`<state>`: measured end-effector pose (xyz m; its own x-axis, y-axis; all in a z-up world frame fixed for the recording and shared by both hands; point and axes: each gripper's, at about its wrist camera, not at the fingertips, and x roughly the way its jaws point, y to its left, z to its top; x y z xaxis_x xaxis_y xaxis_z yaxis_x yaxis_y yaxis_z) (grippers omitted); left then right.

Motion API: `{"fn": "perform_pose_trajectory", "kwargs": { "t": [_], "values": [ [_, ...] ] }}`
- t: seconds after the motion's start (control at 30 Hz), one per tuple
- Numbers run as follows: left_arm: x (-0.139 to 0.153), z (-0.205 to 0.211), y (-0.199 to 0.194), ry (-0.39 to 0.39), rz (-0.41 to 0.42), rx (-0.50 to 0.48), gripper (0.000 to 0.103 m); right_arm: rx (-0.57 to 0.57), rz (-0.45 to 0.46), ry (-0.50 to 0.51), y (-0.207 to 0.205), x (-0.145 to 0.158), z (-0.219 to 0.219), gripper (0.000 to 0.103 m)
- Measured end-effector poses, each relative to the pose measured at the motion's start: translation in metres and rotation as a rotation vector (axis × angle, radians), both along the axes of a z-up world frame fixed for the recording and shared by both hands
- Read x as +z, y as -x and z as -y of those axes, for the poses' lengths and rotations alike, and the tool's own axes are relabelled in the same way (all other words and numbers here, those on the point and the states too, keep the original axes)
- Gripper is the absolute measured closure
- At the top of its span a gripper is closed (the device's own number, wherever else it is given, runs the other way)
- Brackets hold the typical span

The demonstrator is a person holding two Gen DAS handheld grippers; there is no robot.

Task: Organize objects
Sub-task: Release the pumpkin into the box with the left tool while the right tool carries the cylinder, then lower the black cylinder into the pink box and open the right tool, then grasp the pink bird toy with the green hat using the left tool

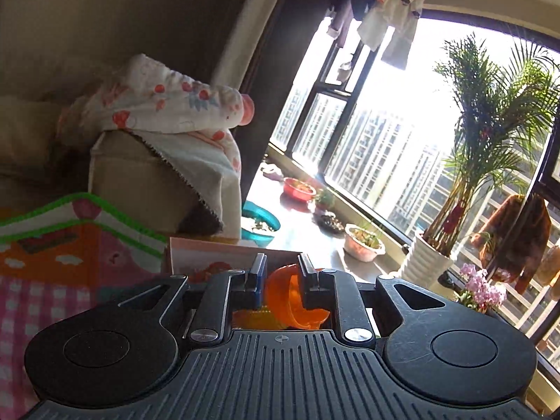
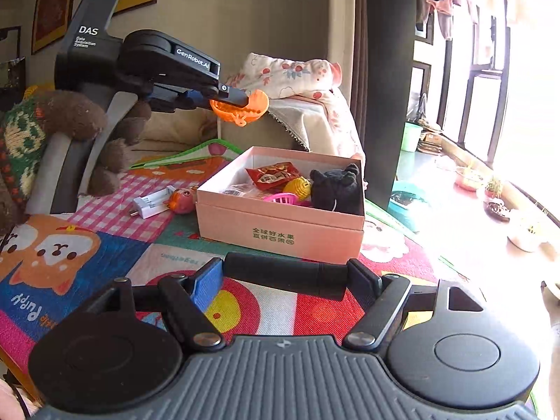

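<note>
Right wrist view shows the left tool (image 2: pixel 245 99) clamped on an orange toy basket (image 2: pixel 241 108) held above the pink box (image 2: pixel 280 224), while the right tool (image 2: pixel 287 273) grips a black cylinder (image 2: pixel 283 274).

The left gripper (image 2: pixel 245 99) is raised in the air with its jaws pinched on an orange toy (image 2: pixel 241 107), while the right gripper (image 2: pixel 285 274) sits low, its two fingers closed across the ends of a black cylinder (image 2: pixel 283 274) held crosswise.
</note>
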<state>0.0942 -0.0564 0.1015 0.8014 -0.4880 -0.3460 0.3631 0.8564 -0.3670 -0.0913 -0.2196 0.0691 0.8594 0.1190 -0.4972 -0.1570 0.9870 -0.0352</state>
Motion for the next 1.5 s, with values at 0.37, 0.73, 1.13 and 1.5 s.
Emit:
{"fn": "perform_pose_trajectory", "kwargs": {
  "t": [0.37, 0.73, 1.13, 1.5],
  "values": [
    [-0.044, -0.046, 0.036, 0.017, -0.097, 0.033, 0.082, -0.030, 0.065, -0.068, -0.049, 0.029, 0.019, 0.027],
    [-0.075, -0.055, 0.080, -0.291, -0.124, -0.032, 0.082, -0.074, 0.051, -0.351, -0.114, 0.057, 0.044, 0.007],
    [-0.076, -0.088, 0.059, -0.340, -0.081, 0.154, 0.082, -0.039, -0.018, -0.082, -0.063, -0.016, -0.005, 0.003],
    [-0.085, -0.086, 0.013, -0.485, -0.109, 0.083, 0.082, 0.103, -0.058, 0.030, -0.040, -0.045, -0.060, 0.000]
  ]
}}
